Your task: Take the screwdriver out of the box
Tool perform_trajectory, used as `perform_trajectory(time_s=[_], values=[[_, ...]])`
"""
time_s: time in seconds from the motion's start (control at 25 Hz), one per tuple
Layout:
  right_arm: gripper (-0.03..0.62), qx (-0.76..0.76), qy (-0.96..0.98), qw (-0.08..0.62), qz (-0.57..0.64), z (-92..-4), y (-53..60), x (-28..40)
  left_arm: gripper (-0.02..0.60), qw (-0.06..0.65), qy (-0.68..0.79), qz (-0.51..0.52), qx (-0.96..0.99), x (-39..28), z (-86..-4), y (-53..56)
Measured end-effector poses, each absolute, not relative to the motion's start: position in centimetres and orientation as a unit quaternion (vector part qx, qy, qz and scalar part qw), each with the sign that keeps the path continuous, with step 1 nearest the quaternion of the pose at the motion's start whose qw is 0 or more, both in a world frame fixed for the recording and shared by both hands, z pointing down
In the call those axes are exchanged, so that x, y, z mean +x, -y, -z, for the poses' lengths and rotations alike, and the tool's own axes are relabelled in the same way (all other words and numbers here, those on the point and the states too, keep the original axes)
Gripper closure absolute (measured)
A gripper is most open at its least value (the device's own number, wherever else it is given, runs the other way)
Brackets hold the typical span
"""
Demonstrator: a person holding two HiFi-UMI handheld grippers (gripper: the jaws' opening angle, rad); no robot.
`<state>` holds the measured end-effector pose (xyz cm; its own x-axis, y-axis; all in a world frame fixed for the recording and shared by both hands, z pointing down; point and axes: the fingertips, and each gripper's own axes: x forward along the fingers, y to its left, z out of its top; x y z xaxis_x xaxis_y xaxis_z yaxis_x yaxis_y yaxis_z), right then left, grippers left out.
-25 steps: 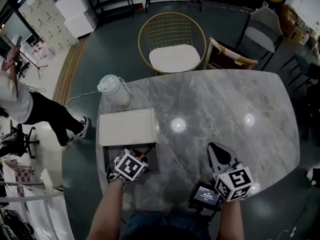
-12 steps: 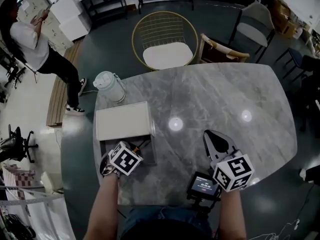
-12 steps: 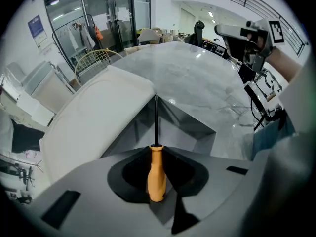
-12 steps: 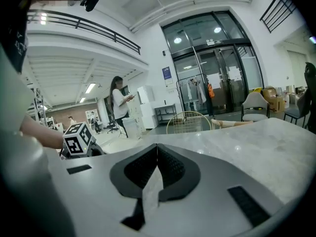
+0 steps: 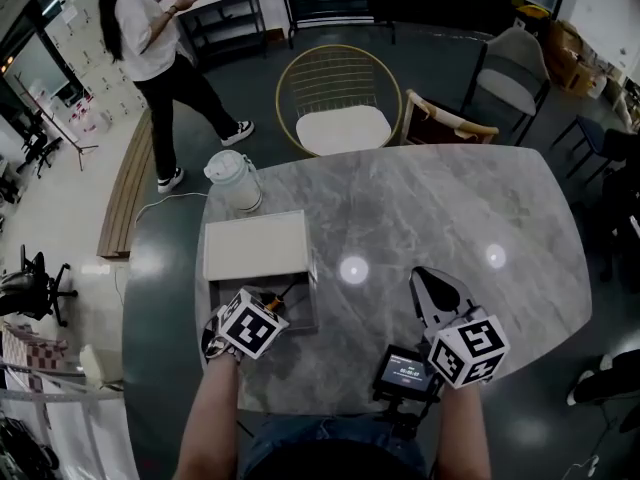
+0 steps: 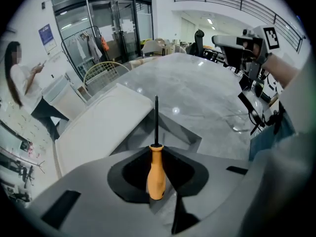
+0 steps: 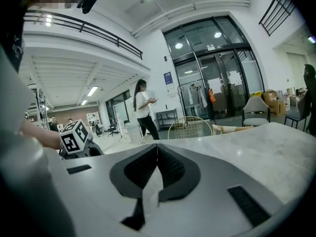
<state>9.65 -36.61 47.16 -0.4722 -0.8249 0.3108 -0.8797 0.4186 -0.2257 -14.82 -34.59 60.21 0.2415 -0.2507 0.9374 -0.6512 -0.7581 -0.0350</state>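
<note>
My left gripper (image 6: pixel 157 182) is shut on the orange handle of the screwdriver (image 6: pixel 156 172), whose dark shaft points ahead over the open grey box (image 6: pixel 174 131) and its white lid (image 6: pixel 98 132). In the head view that gripper (image 5: pixel 264 314) hangs above the box (image 5: pixel 312 306) at the table's left front, and a bit of the orange screwdriver (image 5: pixel 281 295) shows beside its marker cube. My right gripper (image 5: pixel 432 290) is held above the marble table (image 5: pixel 450 208) at the front right. Its jaws (image 7: pixel 157 166) are shut with nothing between them.
A white jug (image 5: pixel 232 181) stands at the table's far left corner behind the lid (image 5: pixel 257 245). A gold wire chair (image 5: pixel 340 98) and a wooden chair (image 5: pixel 445 123) sit behind the table. A person (image 5: pixel 160 38) walks at the far left. A small screen (image 5: pixel 405 373) is mounted by my right hand.
Both grippers have risen a little, the left one lifting the screwdriver with it. The person at the left has walked from the near left toward the back of the room.
</note>
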Motion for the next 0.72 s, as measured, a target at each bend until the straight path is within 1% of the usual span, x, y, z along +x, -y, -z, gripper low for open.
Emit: perform_trajectory(time_s=[0.16, 0.44, 0.6, 0.72], values=[[0.568, 0.503, 0.845, 0.073, -0.167, -45.7, 36.7, 8.4, 0.5, 0.195, 0.314, -0.482, 0.794, -14.5, -57.6, 35.1], [0.569, 0.5, 0.852, 0.064, -0.14, -43.1, 36.9, 5.7, 0.5, 0.208, 0.354, -0.324, 0.853, -14.5, -51.1, 37.2], [0.569, 0.502, 0.854, 0.059, -0.125, -41.3, 37.1, 4.3, 0.5, 0.19, 0.365, -0.217, 0.885, -14.8, -46.2, 38.1], [0.569, 0.503, 0.855, 0.057, -0.113, -40.4, 37.2, 3.4, 0.5, 0.179, 0.374, -0.162, 0.895, -15.5, -44.0, 38.4]])
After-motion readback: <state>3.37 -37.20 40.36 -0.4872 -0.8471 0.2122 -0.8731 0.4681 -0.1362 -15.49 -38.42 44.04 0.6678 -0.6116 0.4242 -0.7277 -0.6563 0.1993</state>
